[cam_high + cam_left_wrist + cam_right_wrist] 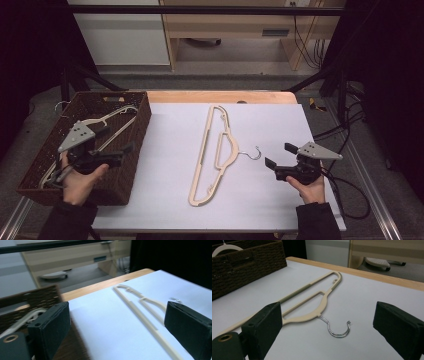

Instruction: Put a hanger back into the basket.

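A cream plastic hanger (212,155) lies flat in the middle of the white table sheet, its metal hook (251,153) pointing right. It also runs across the left gripper view as the hanger (147,315) and across the right gripper view as the hanger (309,305) with its hook (338,330). My left gripper (116,142) hovers open over the brown wicker basket (137,145), which holds a white hanger (112,122). My right gripper (280,156) stands open just right of the hook, holding nothing.
The basket (244,265) sits at the table's left side. A wooden table edge (220,96) runs along the back. Black cables (345,135) hang off the right side. Wooden furniture (235,30) stands on the floor beyond.
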{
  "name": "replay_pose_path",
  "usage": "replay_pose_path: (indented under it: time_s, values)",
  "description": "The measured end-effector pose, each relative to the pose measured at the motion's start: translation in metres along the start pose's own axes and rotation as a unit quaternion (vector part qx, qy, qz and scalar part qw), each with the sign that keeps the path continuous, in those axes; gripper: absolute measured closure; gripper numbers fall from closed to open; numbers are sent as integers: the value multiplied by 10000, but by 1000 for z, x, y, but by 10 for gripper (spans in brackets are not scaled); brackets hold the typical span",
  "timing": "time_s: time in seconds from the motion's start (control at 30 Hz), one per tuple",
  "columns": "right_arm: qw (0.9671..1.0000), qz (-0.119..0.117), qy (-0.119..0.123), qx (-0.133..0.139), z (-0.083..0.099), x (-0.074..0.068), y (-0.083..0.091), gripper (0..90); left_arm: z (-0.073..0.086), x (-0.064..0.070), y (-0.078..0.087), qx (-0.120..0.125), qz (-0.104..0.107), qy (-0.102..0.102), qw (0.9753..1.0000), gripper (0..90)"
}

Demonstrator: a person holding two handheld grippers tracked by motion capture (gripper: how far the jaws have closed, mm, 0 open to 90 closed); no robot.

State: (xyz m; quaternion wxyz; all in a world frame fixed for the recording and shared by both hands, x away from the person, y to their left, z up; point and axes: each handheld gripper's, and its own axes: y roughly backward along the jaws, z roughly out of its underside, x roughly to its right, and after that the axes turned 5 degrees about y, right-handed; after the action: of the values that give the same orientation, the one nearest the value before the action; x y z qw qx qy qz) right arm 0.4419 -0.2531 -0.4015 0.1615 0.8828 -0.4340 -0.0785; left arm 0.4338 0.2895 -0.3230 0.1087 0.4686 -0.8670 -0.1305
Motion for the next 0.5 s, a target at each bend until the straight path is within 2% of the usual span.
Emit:
replay_pose_path:
  time_s: [0.03,0.07,0.13,0.2,0.23,0.27,0.33,0.37,0.4,0.43,0.5]
  values:
    - [10000,0,0,0,0,0,0,91,1,6,-3,27,77,4,10000,66]
    - [10000,-7,29,-21,1,0,-3,94,4,17,-8,57,195,-39,9998,67]
    - [10000,-6,45,-55,3,1,-7,96,8,28,-14,67,341,-76,9994,68]
    - [9999,-34,104,-87,5,2,-11,95,11,38,-20,31,456,-114,9989,71]
    - [9999,-34,104,-87,5,2,-11,95,11,38,-20,31,456,-114,9989,75]
    - [9998,-29,131,-154,6,2,-17,97,16,47,-26,28,600,-114,9981,78]
    - [9997,-13,135,-214,7,3,-21,110,22,57,-33,21,721,-124,9973,80]
    - [9997,-13,135,-214,7,3,-21,110,22,57,-33,21,721,-124,9973,83]
    - [9995,-9,176,-276,9,3,-27,137,28,64,-41,-68,857,-168,9962,83]
    - [9993,3,185,-338,10,3,-30,143,28,64,-41,-68,857,-168,9962,83]
    - [9988,14,246,-418,11,3,-36,168,37,74,-53,-209,998,-259,9944,83]
